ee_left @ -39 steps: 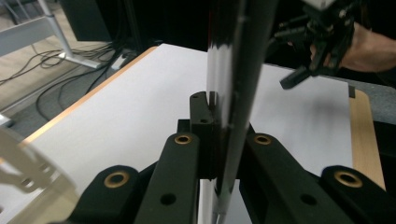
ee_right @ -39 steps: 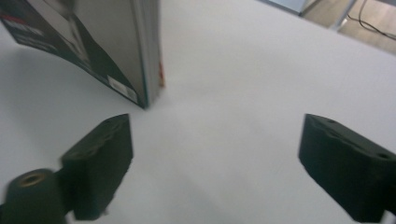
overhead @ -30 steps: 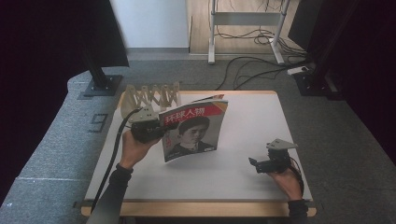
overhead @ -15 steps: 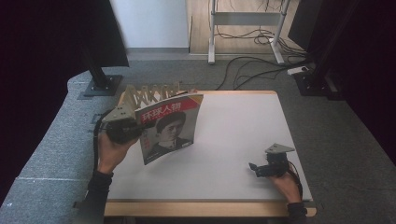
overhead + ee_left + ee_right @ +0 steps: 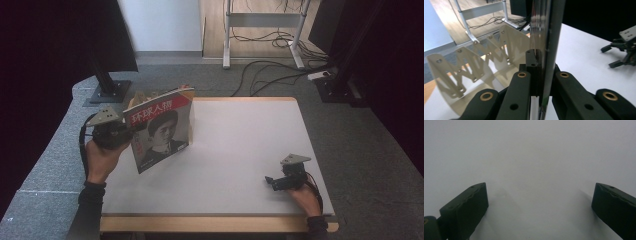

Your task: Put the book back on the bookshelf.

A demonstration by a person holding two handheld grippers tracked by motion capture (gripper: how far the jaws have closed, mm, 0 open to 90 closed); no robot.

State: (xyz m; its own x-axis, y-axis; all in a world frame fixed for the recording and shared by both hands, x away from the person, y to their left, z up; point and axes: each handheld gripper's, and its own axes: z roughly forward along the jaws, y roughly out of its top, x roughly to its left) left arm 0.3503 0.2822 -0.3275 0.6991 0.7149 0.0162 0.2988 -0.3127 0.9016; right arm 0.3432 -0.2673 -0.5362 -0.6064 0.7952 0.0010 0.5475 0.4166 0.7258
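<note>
Carrying step: left gripper (image 5: 131, 131) clamped on magazine (image 5: 162, 127), upright beside slotted rack (image 5: 474, 65). Right gripper (image 5: 272, 181) wide open, empty. Next: edge aligned over a slot.

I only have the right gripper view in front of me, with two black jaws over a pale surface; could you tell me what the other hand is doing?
Observer: The left gripper is shut on a magazine, holding it upright above the left side of the table.
Operator: Thank you. Is anything close behind the magazine?
Observer: Yes, a pale zigzag rack stands at the table's far left corner, just beyond the magazine.
Operator: And where is my gripper on the table?
Observer: The right gripper rests near the front right corner, jaws open, with nothing between them.
</note>
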